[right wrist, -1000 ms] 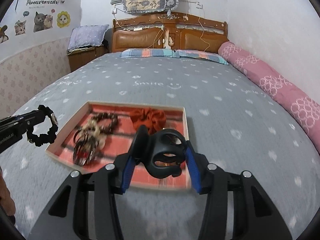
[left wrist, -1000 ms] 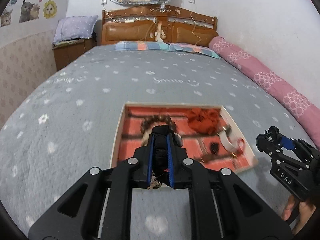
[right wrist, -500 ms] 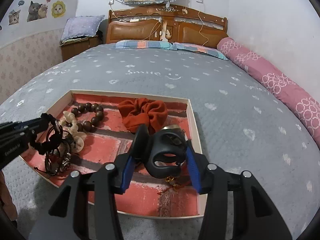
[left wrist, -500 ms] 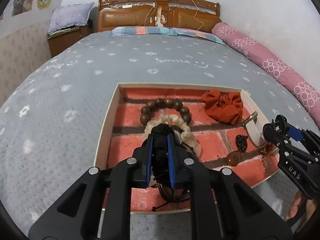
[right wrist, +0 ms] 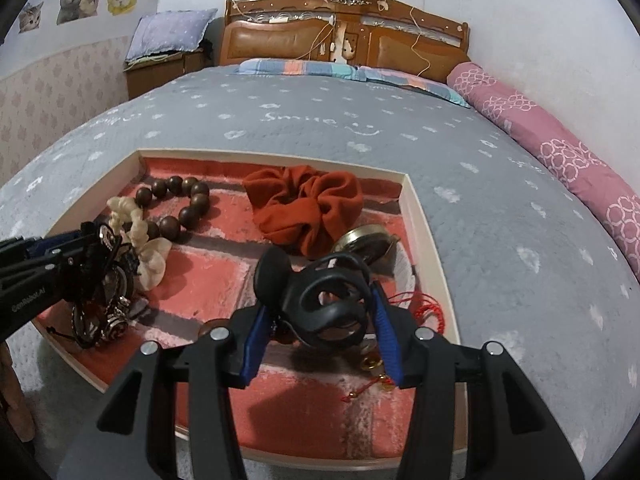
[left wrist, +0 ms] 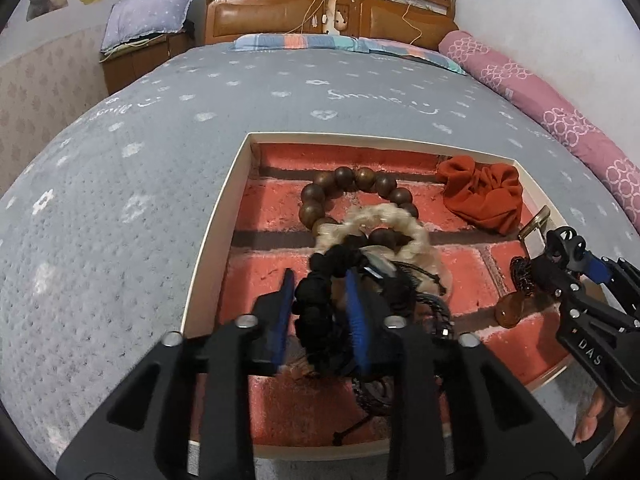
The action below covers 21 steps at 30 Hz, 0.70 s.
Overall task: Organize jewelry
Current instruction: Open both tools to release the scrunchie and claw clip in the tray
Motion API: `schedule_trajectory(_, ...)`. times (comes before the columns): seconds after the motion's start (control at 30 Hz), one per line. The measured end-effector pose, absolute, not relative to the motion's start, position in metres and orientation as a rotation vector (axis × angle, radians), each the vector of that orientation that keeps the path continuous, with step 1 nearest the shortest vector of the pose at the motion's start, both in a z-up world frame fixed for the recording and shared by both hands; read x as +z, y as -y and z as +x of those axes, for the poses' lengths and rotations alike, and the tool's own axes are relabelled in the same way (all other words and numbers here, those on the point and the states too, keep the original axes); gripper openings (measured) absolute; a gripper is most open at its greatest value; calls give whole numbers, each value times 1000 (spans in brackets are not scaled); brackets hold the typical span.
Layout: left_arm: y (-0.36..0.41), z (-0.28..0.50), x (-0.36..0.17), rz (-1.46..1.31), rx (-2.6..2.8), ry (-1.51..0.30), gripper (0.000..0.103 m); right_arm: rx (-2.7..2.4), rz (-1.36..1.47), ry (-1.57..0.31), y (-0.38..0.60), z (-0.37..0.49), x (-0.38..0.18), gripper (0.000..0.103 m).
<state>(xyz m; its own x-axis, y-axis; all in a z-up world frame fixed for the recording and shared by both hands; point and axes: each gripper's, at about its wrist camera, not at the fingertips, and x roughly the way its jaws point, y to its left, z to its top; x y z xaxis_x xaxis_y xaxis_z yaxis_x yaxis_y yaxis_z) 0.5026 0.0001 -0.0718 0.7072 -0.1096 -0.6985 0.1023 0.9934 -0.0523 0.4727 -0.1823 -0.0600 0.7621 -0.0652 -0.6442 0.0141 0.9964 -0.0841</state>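
Observation:
A shallow tray with a cream rim and red brick lining lies on the grey bedspread. My left gripper is low over its near left part. Its jaws are opening and a black bead bracelet sits loosely between the pads, on a heap of dark bracelets. My right gripper is shut on a black claw clip just above the tray's near right part. In the tray lie a wooden bead bracelet, a cream scrunchie and a rust-orange scrunchie.
A round brass piece, a red cord with gold charms and an amber pendant lie by the tray's right wall. A pink bolster runs along the bed's right side. The wooden headboard stands far back.
Both grippers have come down from above the bedspread to just over the tray. The left jaws have widened around the black bracelet. The right still grips the claw clip.

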Motion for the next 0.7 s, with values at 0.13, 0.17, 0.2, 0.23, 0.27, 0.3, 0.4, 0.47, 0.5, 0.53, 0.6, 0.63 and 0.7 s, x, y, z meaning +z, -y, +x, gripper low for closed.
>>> schedule_trajectory(0.13,-1,505,-73,-8,-110,-781,44,-37,-25,-732,191,479,-66,50)
schedule_trajectory(0.17,-1,505,-74,-8,-108,-782,45,-38,-22,-734,192,480,-66,51)
schedule_trajectory(0.2,-2,505,-74,-10,-106,-784,48,-38,-23,-735,192,480,-66,51)
schedule_trajectory(0.23,-2,505,-74,-11,-105,-784,52,-39,-26,-735,191,480,-66,51)
schedule_trajectory(0.27,-2,505,-74,-12,-103,-784,54,-38,-27,-735,191,480,-66,52)
schedule_trajectory(0.3,-2,504,-73,-12,-102,-784,58,-33,-28,-737,190,480,-66,56)
schedule_trajectory(0.4,-2,502,-72,-6,-98,-780,69,-28,-28,-744,191,480,-66,60)
schedule_trajectory(0.47,-2,501,-71,-2,-91,-774,77,-24,-23,-747,192,479,-66,64)
schedule_trajectory(0.5,-3,499,-70,-3,-92,-769,82,-16,-17,-749,192,479,-66,69)
schedule_trajectory(0.53,-4,499,-69,-6,-95,-767,84,-11,-12,-751,193,478,-65,70)
schedule_trajectory(0.6,-6,497,-66,-15,-103,-764,86,-2,3,-747,196,476,-64,71)
schedule_trajectory(0.63,-7,496,-65,-21,-107,-762,88,1,11,-744,198,474,-63,71)
schedule_trajectory(0.7,-8,493,-63,-27,-113,-761,91,9,28,-736,201,470,-60,72)
